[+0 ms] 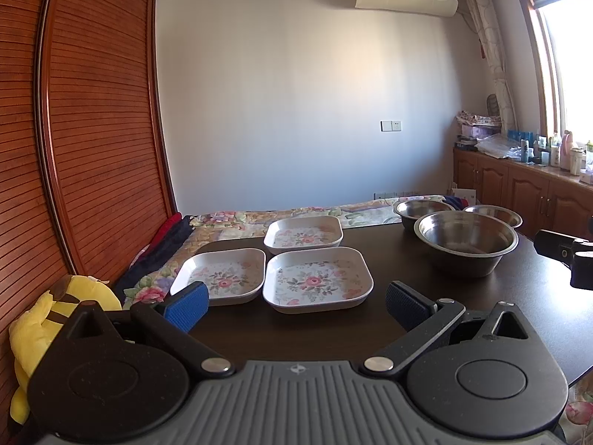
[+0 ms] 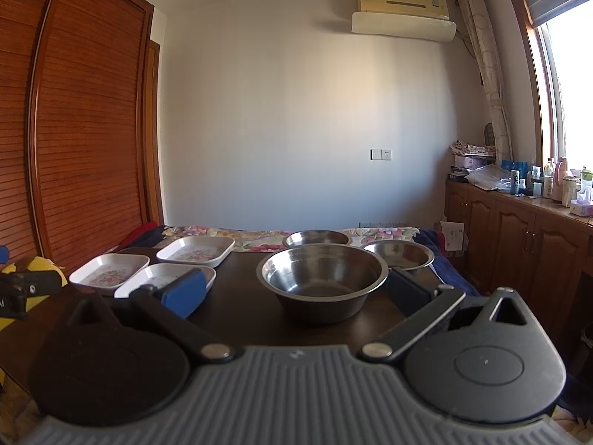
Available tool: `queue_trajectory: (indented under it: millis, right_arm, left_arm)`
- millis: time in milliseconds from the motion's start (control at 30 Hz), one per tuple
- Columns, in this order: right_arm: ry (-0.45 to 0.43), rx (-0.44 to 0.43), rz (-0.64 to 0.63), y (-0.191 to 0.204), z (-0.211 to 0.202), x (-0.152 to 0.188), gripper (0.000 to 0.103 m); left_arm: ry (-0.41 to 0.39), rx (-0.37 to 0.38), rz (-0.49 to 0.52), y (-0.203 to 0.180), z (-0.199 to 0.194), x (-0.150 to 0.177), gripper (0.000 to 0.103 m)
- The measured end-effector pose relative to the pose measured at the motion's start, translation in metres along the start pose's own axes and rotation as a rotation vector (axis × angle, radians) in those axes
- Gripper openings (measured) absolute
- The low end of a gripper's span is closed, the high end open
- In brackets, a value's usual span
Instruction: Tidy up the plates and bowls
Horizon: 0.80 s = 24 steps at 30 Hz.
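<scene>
Three square floral plates lie on the dark table (image 1: 407, 278): a near one (image 1: 317, 280), one to its left (image 1: 222, 276) and a far one (image 1: 303, 234). Three steel bowls stand at the right: a large near bowl (image 1: 466, 243) and two smaller ones (image 1: 422, 212) (image 1: 493, 215) behind it. My left gripper (image 1: 296, 306) is open just short of the near plate, holding nothing. In the right wrist view my right gripper (image 2: 296, 291) is open in front of the large bowl (image 2: 322, 278), apart from it. The plates (image 2: 195, 249) show at its left.
A bed with a floral cover (image 1: 241, 218) runs behind the table. A wooden wardrobe (image 1: 92, 129) fills the left side and a yellow plush toy (image 1: 40, 326) sits beside it. Wooden cabinets (image 2: 519, 244) with bottles line the right wall under the window.
</scene>
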State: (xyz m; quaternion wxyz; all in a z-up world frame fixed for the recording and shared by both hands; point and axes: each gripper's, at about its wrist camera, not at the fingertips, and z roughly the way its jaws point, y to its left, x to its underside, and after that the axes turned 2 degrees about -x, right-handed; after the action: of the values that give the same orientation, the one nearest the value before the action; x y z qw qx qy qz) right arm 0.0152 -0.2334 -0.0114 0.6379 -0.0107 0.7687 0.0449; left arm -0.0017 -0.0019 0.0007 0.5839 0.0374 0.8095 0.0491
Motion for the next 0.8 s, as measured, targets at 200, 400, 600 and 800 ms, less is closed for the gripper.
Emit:
queue_trajectory:
  millis: [200, 400, 600, 800]
  right_arm:
    - [-0.001, 0.002, 0.0, -0.001, -0.0002, 0.0005, 0.103]
    - [0.0, 0.002, -0.001, -0.0019, -0.0004, 0.0002, 0.103]
    - [-0.002, 0.003, -0.003, -0.0029, -0.0016, -0.0005, 0.103]
    - [-0.004, 0.002, -0.003, -0.0034, -0.002, -0.0004, 0.103]
  left_arm:
    - [0.0, -0.001, 0.0, -0.0002, 0.0, 0.0001, 0.103]
    - [0.0, 0.0, 0.0, 0.0002, 0.0001, -0.0002, 0.103]
    - [-0.001, -0.001, -0.001, 0.0002, 0.0, 0.0, 0.103]
    - [-0.002, -0.001, 0.0, 0.0003, -0.0009, -0.0008, 0.103]
